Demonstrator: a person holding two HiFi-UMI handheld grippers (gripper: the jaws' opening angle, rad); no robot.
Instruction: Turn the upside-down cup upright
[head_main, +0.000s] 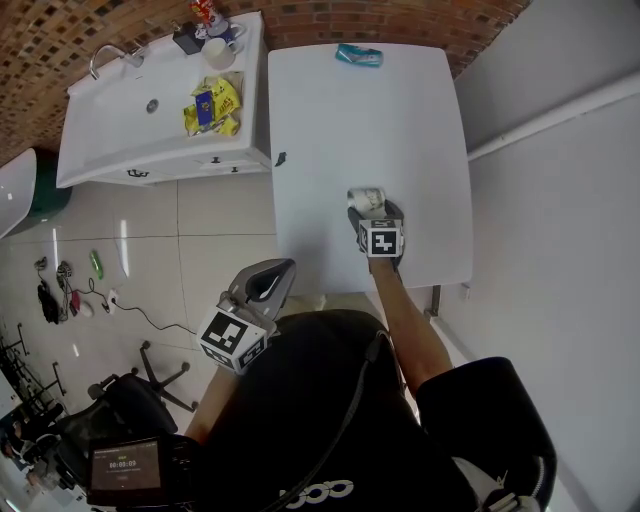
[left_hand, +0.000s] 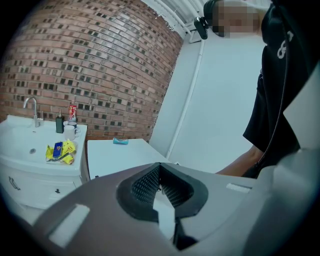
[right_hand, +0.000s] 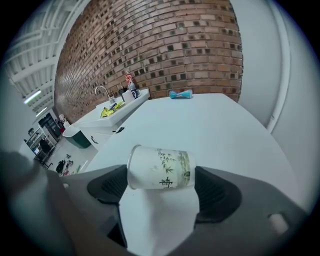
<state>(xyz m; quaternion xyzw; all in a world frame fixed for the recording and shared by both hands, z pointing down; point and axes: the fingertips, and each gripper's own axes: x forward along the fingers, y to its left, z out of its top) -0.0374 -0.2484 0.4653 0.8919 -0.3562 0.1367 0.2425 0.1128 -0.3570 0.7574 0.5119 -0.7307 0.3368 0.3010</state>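
Right gripper (right_hand: 161, 172) stands wide open over the white table's (right_hand: 215, 120) near edge. The bamboo-printed cup (right_hand: 150, 167) lies on its side on the table between the jaws, untouched. Left gripper (left_hand: 159, 167), off the table's near-left corner, is closed and empty.
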